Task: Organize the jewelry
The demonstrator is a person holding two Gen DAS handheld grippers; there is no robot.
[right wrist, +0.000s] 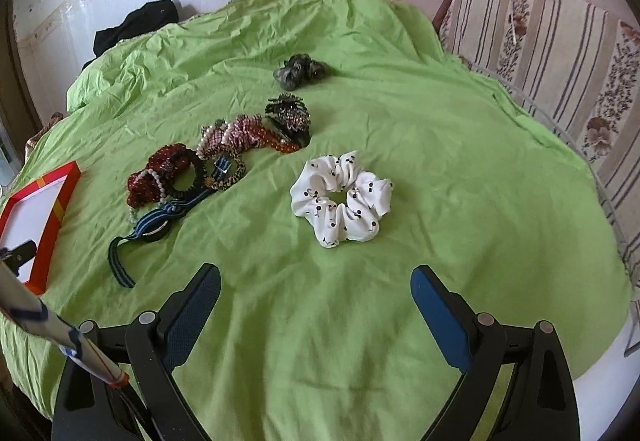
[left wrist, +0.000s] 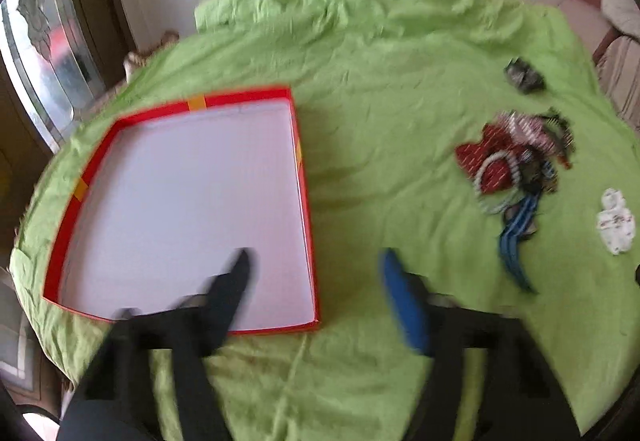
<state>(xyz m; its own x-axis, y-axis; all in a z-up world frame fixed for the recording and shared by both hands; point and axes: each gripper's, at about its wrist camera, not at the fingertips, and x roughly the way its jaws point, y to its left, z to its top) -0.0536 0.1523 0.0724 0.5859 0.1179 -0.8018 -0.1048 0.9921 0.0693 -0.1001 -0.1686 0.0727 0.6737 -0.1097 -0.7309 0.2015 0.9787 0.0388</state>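
White cherry-print scrunchie (right wrist: 342,197) lying puffy on green sheet (right wrist: 440,145), apart from tangled pile (right wrist: 216,165); both grippers (left wrist: 316,261) (right wrist: 316,277) spread wide, empty.

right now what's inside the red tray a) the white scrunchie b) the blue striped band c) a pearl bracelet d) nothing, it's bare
D: the red tray shows only its bare white floor, while the white scrunchie, the pearl bracelet and the blue striped band all lie out on the green sheet.
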